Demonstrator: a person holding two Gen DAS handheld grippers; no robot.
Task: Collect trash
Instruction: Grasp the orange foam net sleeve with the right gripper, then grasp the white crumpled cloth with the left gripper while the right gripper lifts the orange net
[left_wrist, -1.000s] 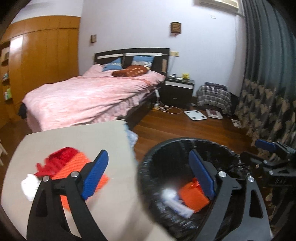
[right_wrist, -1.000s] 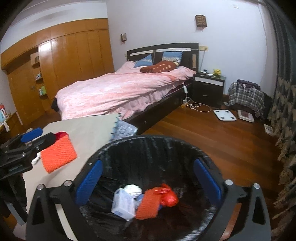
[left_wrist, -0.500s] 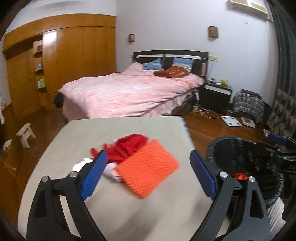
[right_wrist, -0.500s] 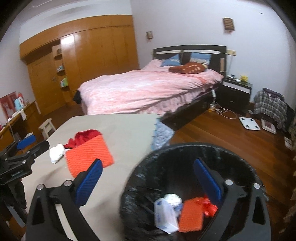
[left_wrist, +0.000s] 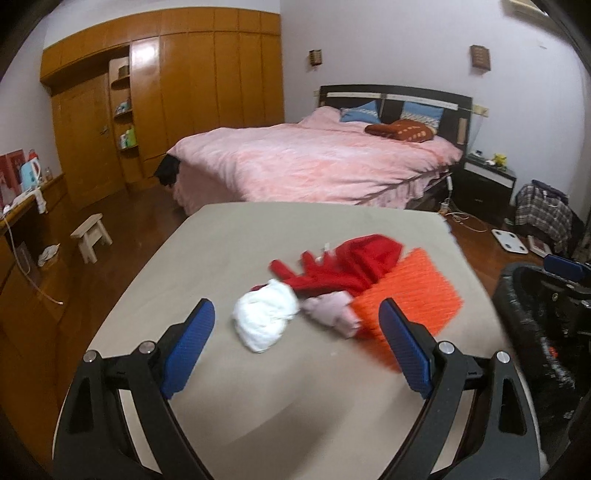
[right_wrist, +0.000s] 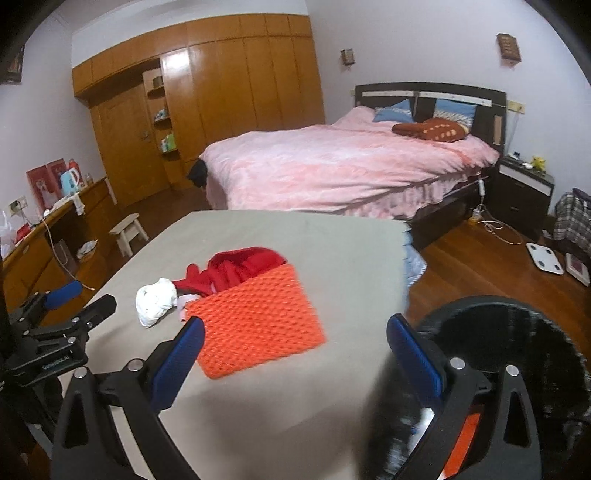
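Facing the table (left_wrist: 258, 387) pile, both grippers empty.
Your left gripper (left_wrist: 297, 350) and right gripper (right_wrist: 291, 363) gape wide, ready; bin (right_wrist: 517, 332) waits beside the table.

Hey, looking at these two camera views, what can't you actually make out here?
- Bin contents: right wrist view, hidden behind the right gripper and cut by the frame's bottom edge.
- Pink item: left wrist view, blurred and partly under the red cloth.
- Shelf items: too small.
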